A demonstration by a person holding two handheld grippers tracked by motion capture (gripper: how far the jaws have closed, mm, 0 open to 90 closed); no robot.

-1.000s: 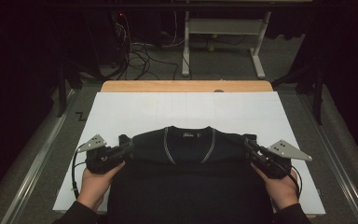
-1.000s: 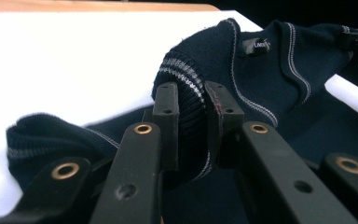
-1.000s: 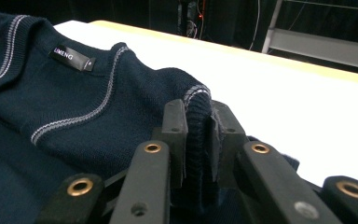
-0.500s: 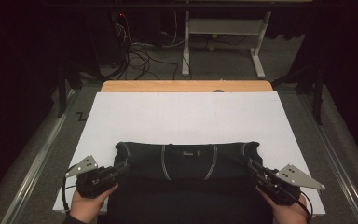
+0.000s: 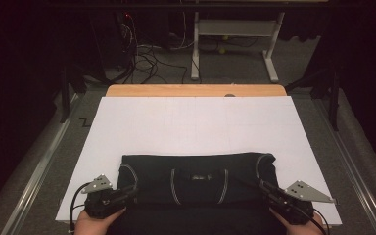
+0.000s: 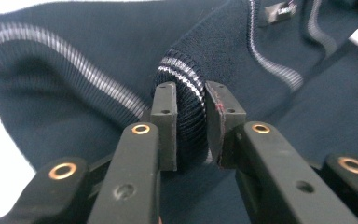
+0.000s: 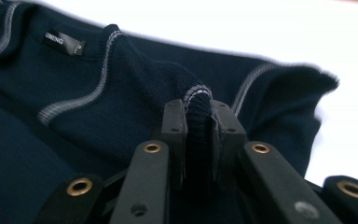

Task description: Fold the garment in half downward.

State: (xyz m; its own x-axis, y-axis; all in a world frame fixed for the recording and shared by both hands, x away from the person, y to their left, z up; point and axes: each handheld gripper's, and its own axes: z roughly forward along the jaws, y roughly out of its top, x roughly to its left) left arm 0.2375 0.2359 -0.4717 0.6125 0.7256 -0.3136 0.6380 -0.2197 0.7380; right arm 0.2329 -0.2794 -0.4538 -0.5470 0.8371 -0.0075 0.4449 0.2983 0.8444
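The left hand-held gripper (image 6: 190, 126) is clamped on a thick ribbed band of the dark navy sweater (image 6: 98, 65); in the left gripper view the fold of knit, edged with pale stripes, bulges up between the two jaws and fills the gap. In the high view this same left hand-held gripper (image 5: 127, 193) sits at the near left corner of the sweater (image 5: 198, 176), with the person's left hand (image 5: 95, 223) behind it at the bottom edge.

The right hand-held gripper (image 7: 198, 135) is likewise pinched tight on a ribbed edge of the sweater (image 7: 98, 93), a narrow roll of knit with a pale rim standing up between its jaws. In the high view the right hand-held gripper (image 5: 269, 191) holds the near right corner, with the right hand (image 5: 298, 226) behind it.

Between the two, the sweater lies folded into a wide, low band across the near part of the white surface (image 5: 196, 122), its far edge straight and its near part running off the bottom of the view. The collar, with its small label (image 5: 199, 177) and two pale stripes on either side, lies in the middle of the band. The label (image 7: 64, 41) also shows in the right gripper view, beyond the jaws to the left.

Farther out, a strip of wooden tabletop (image 5: 196, 90) runs along the far side of the white surface.
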